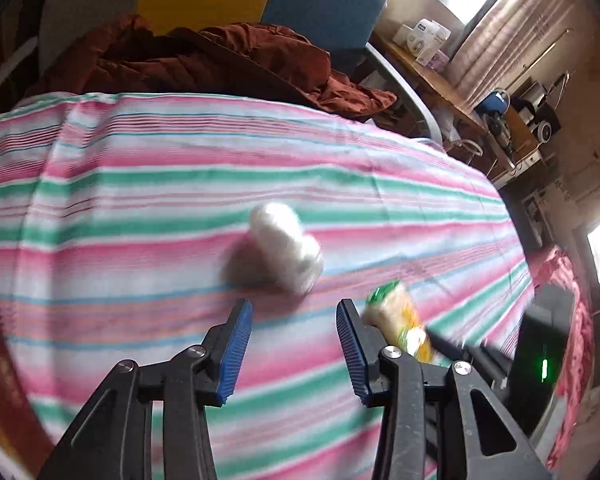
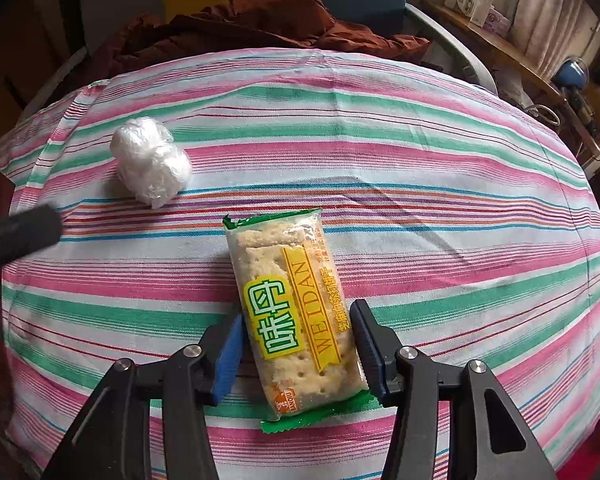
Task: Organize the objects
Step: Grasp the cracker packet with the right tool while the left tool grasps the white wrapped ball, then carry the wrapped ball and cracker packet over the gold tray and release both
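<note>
Cracker packet (image 2: pixel 298 316) pinched across its middle by right tongs (image 2: pixel 298 354): light, brittle, probably slippery. Left tongs (image 1: pixel 296 354) spread, empty.

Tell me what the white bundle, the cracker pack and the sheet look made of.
White bundle: probably thin crinkled plastic film, wadded; it looks translucent and glossy. Cracker pack: clear shiny plastic wrapper with printed label and zigzag-cut green ends, crackers visible inside. Sheet: woven striped fabric, matte, with soft creases.
</note>
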